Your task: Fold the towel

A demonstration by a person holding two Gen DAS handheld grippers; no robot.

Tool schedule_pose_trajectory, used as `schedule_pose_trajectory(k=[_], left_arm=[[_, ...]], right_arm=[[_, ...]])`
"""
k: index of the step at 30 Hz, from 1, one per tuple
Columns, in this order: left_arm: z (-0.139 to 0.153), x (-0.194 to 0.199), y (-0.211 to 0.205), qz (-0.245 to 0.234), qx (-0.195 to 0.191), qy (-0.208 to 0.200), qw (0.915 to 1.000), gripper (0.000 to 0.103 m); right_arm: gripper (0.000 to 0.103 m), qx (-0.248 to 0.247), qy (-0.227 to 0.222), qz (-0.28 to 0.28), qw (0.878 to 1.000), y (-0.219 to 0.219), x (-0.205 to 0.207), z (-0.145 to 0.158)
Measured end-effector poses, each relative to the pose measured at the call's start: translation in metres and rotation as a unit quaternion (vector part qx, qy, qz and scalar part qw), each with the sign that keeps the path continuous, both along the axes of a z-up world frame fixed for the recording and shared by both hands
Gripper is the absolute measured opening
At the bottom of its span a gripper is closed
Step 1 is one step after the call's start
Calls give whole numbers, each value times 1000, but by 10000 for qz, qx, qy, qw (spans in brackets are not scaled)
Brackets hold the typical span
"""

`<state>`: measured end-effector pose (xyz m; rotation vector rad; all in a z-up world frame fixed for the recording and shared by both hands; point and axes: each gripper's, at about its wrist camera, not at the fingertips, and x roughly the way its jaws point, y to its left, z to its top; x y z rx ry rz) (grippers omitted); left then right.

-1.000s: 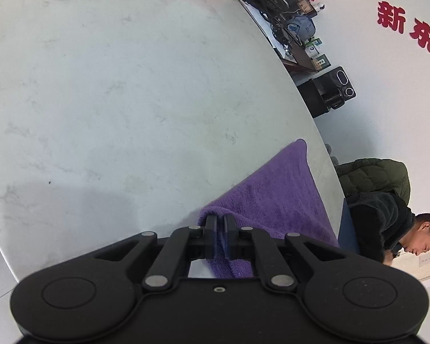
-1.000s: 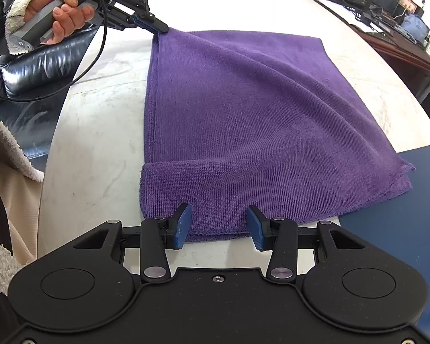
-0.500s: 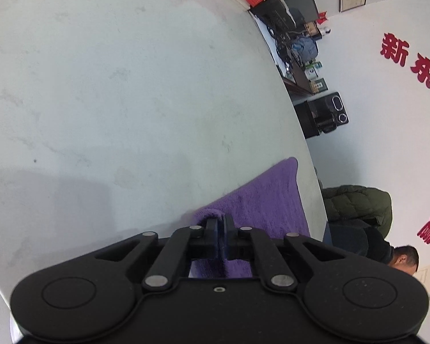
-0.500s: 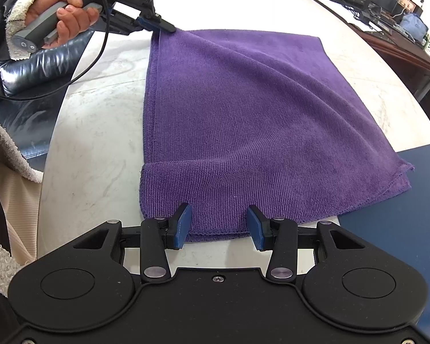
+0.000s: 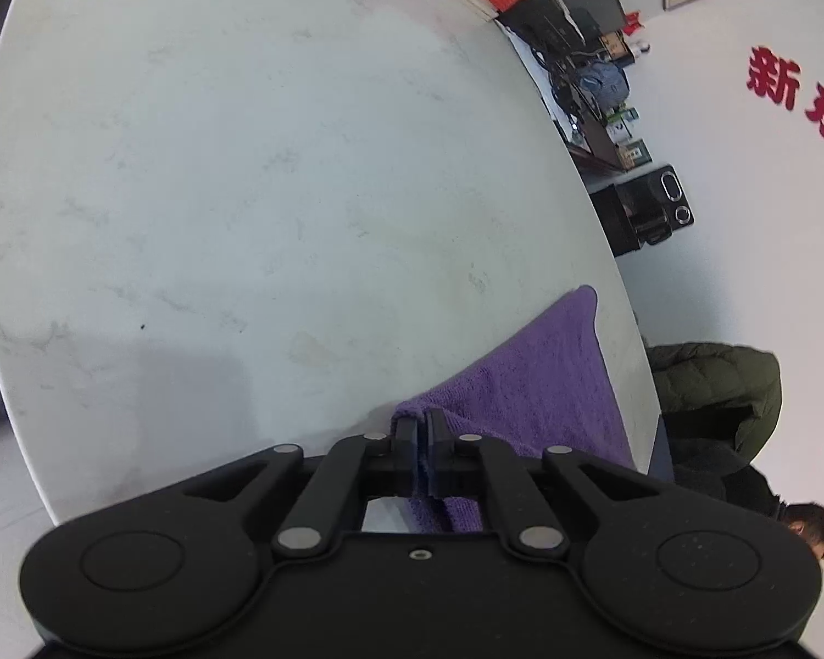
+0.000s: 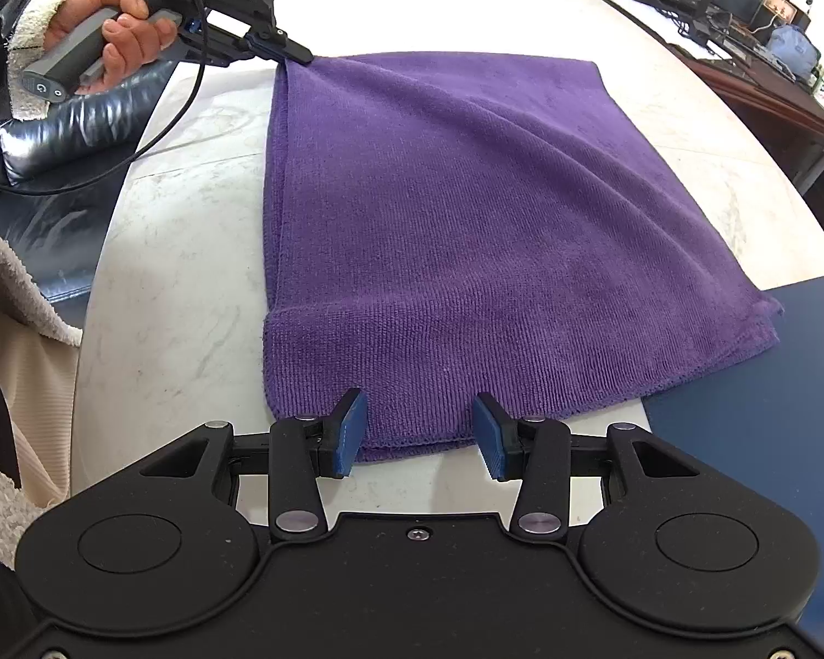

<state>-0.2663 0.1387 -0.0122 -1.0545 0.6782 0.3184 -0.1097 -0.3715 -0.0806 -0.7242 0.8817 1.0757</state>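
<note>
Currently: left gripper (image 6: 302, 56) jaws clenched on towel (image 6: 467, 219) corner; right gripper (image 6: 418, 428) jaws released, straddling near hem on worktop (image 6: 181, 252). Pinch hem fully before lifting; keep edges aligned.

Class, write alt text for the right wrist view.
A purple towel lies flat on a white table. The open right gripper straddles its near edge, while the left gripper pinches its far corner.
</note>
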Motion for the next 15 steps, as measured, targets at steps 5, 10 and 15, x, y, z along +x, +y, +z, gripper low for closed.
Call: schedule_pose_trajectory(k=[5, 10, 15], left_arm=[[11, -1, -3, -416, 259, 50, 9988, 3], [13, 11, -10, -710, 620, 212, 9953, 3], [18, 35, -29, -1382, 1386, 432, 9797, 3]], right_arm=[[43, 16, 23, -13, 10000, -3, 1, 0], [44, 15, 3, 4, 10000, -4, 2, 0], [44, -13, -44, -9, 10000, -3, -1, 1]])
